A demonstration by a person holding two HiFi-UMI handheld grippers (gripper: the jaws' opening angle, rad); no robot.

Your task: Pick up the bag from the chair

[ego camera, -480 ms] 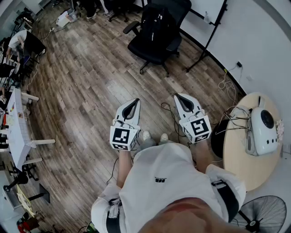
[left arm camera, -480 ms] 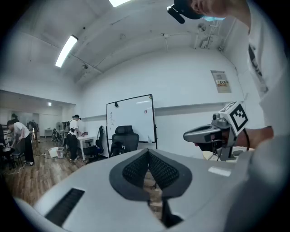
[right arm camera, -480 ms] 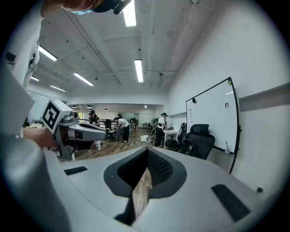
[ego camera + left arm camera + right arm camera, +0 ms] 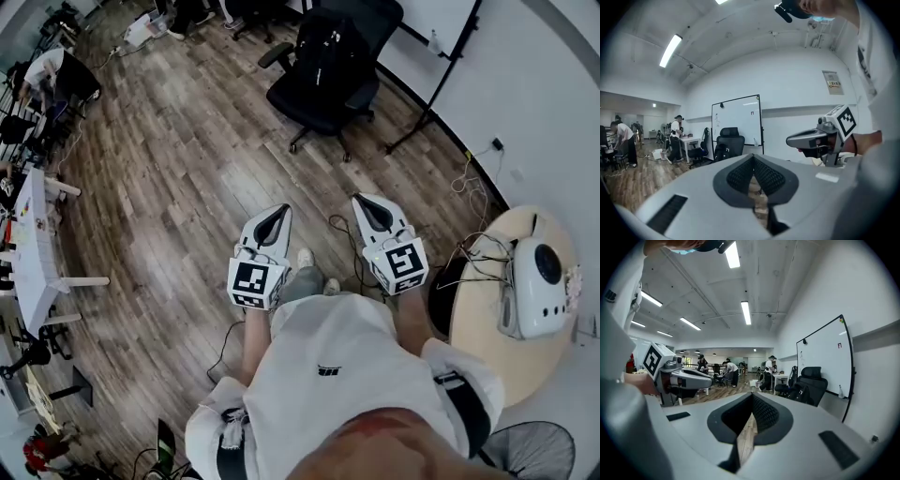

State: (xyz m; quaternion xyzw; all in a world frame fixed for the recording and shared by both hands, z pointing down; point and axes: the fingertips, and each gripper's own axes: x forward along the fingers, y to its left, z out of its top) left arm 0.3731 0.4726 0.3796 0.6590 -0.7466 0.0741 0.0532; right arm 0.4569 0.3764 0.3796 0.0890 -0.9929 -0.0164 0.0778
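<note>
bag upright on chair, long axis along backrest; left claw, right claw closed, empty.

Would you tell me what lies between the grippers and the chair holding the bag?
In the head view, bare wooden floor separates the left gripper and right gripper from the chair with the bag; a cable lies near them.

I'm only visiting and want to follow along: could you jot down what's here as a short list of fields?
Place: office room with wooden floor
Chair: black office chair, ahead of the person
Bag: black, resting on the chair
Left claw: shut, empty
Right claw: shut, empty
Progress: bag not yet reached
Round table: at the person's right, holds a white device
</note>
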